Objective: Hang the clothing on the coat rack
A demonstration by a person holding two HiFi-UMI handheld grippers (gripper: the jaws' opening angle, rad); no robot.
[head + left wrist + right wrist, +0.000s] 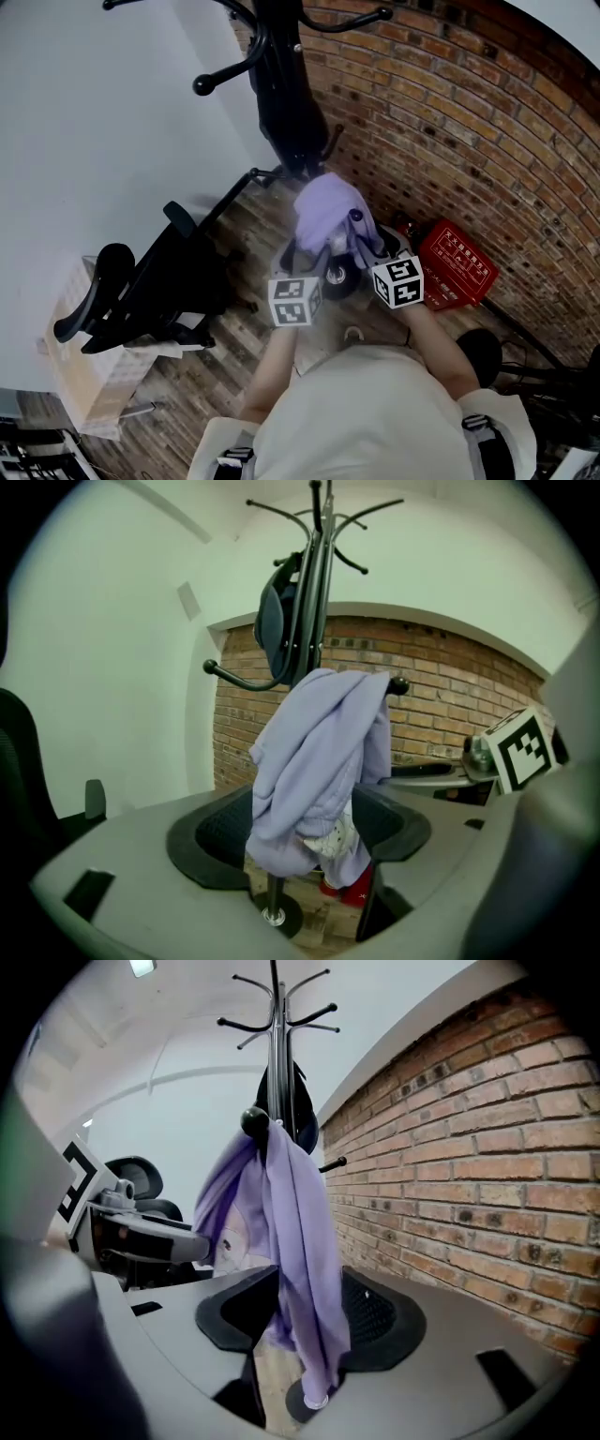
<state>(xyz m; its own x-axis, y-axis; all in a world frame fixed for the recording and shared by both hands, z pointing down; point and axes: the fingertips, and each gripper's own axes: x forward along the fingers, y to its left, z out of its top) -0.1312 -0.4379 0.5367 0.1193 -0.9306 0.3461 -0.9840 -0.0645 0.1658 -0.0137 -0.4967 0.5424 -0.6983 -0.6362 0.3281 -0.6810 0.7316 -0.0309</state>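
Observation:
A lilac garment (328,211) hangs from a side peg of the black coat rack (281,84) by the brick wall. In the left gripper view the garment (319,761) droops from the peg in front of my left gripper (300,832); its jaws stand wide apart, and the pads do not press the cloth. In the right gripper view the same cloth (281,1222) hangs down between the jaws of my right gripper (309,1321), which is also open. A dark item (272,621) hangs higher on the rack pole (319,574). From the head view both grippers sit just below the garment.
A black office chair (141,291) stands to the left, with a cardboard box (84,375) beside it. A red case (459,267) lies on the wooden floor at the foot of the brick wall (469,112). The rack's round base (337,277) lies under the grippers.

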